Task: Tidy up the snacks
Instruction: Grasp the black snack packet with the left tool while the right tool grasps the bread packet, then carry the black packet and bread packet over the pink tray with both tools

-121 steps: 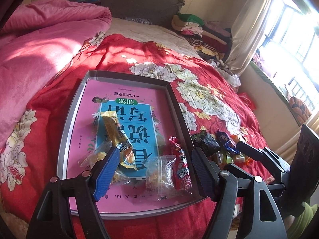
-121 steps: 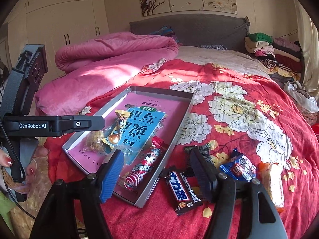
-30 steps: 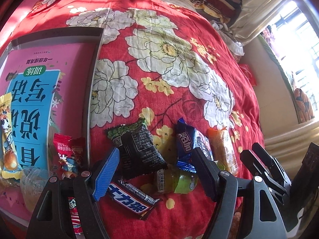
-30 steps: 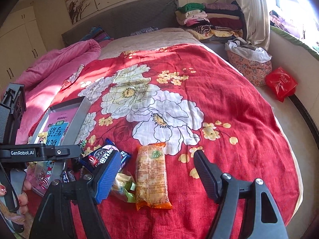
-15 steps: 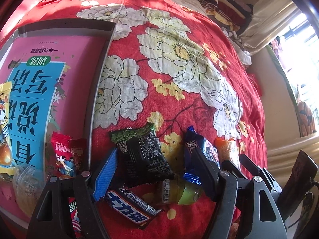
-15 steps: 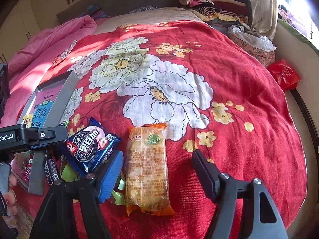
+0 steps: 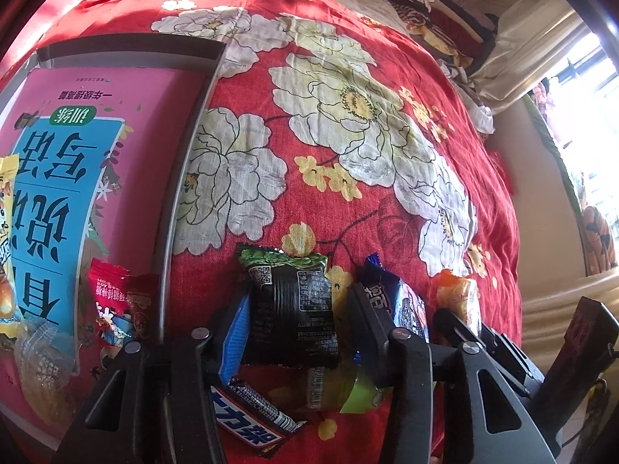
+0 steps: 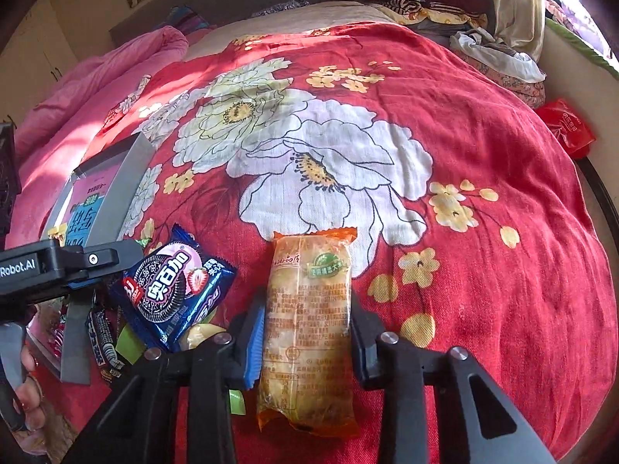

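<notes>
Snacks lie on the red floral bedspread [image 7: 387,201] beside a gray tray [image 7: 182,178]. From the left wrist, the left gripper [image 7: 296,319] is closing, its pads against a black-and-green packet [image 7: 290,309]. From the right wrist, the right gripper [image 8: 307,334] is closing, squeezing an orange pastry packet [image 8: 309,309]; an Oreo pack [image 8: 174,290] lies just left.

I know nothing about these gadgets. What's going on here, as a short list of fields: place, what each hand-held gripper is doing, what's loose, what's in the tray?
Place: bed with red floral cover
Left hand-held gripper: jaws closing around black packet
Right hand-held gripper: jaws closing around orange packet
Loose on cover: blue cookie pack, chocolate bar, green-yellow packet
Tray: pink book, red candy pack, other snacks
</notes>
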`<state>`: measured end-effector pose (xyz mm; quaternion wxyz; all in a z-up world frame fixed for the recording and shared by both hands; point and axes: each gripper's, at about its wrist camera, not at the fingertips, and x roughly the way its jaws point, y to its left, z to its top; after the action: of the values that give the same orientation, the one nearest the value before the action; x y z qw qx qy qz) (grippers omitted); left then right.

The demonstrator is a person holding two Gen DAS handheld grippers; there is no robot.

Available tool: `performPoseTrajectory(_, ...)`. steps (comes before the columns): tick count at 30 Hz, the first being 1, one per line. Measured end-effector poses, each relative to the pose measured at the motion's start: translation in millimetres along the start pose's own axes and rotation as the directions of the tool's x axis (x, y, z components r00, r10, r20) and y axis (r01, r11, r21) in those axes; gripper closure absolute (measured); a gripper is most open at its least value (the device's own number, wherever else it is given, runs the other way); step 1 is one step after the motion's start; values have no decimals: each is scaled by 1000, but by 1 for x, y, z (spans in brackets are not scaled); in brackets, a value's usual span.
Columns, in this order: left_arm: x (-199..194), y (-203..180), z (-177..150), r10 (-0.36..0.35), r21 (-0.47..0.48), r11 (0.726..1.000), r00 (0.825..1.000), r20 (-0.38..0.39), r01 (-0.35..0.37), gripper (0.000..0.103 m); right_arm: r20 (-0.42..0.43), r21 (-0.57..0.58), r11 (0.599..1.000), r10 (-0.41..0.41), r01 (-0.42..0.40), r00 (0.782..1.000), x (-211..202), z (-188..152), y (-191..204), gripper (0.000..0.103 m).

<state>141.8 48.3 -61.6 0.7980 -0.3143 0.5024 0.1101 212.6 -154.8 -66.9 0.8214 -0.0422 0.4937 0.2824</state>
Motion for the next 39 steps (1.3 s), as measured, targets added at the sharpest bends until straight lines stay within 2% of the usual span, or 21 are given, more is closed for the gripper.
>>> performPoseTrajectory(5, 0, 0, -3, 22, 48, 999, 1000, 2, -22, 63, 70, 17, 999, 43, -45, 997, -15, 6, -1, 67)
performPoseTrajectory(11, -7, 2, -7, -15, 53, 998, 1000, 10, 15, 65, 105, -9, 996, 91, -90, 990, -23, 8, 7, 67)
performPoseTrajectory(19, -30, -9, -15, -43, 112, 993, 998, 48, 37, 65, 133, -12, 995, 101, -100, 986, -30, 7, 9, 67)
performPoseTrajectory(25, -51, -11, -15, -66, 139, 989, 994, 89, 53, 65, 173, -57, 992, 118, -110, 978, -40, 7, 18, 67)
performPoseTrajectory(39, -89, 18, -14, -60, 104, 994, 987, 152, 45, 65, 224, -165, 975, 184, -149, 957, -54, 5, 44, 67)
